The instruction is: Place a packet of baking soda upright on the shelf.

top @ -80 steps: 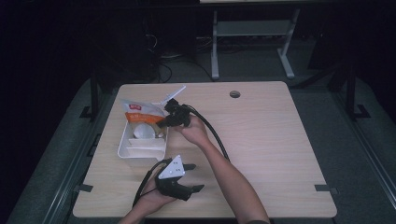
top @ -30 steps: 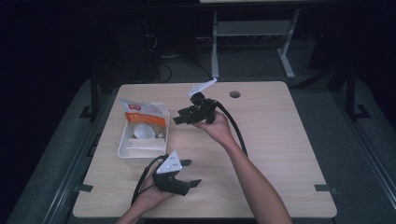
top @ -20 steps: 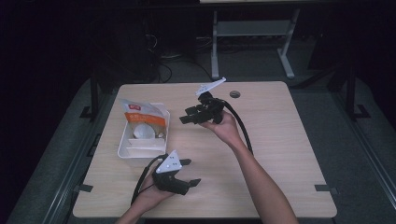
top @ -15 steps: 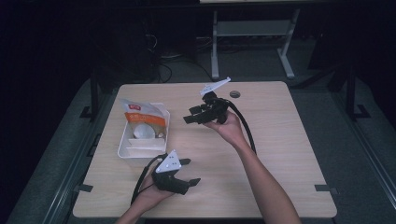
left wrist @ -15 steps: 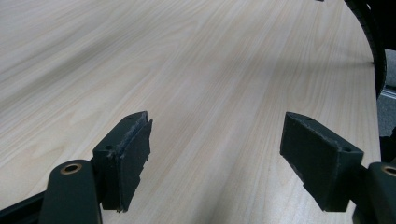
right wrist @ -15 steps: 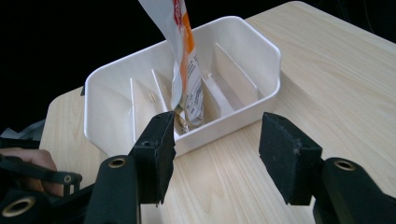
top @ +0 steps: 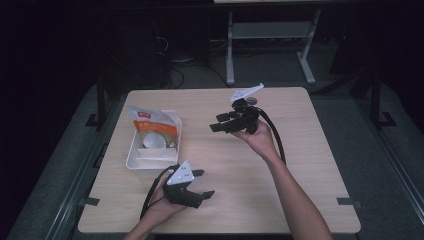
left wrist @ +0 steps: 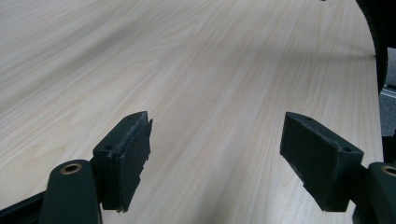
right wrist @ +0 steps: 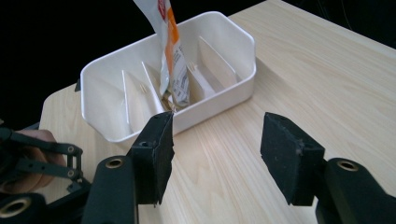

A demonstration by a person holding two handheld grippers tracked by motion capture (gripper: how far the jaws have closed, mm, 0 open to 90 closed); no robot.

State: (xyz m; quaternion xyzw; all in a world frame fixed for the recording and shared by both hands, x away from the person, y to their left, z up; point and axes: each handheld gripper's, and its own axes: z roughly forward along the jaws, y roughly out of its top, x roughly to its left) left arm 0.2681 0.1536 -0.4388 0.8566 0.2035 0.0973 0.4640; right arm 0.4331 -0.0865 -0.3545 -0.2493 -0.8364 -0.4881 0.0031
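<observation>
Pale wood table (top: 310, 165) | dark room | left tool (top: 197, 184) released | right tool (top: 219, 122) released

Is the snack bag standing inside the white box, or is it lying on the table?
Inside. The snack bag stands upright in a middle compartment of the white divided box, its top rising above the rim.

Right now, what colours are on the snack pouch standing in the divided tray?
White and orange with a small red label on the pouch; clearest in the high view.

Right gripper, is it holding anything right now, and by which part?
Nothing. The right gripper is open and empty, raised above the table, away from the snack bag.
</observation>
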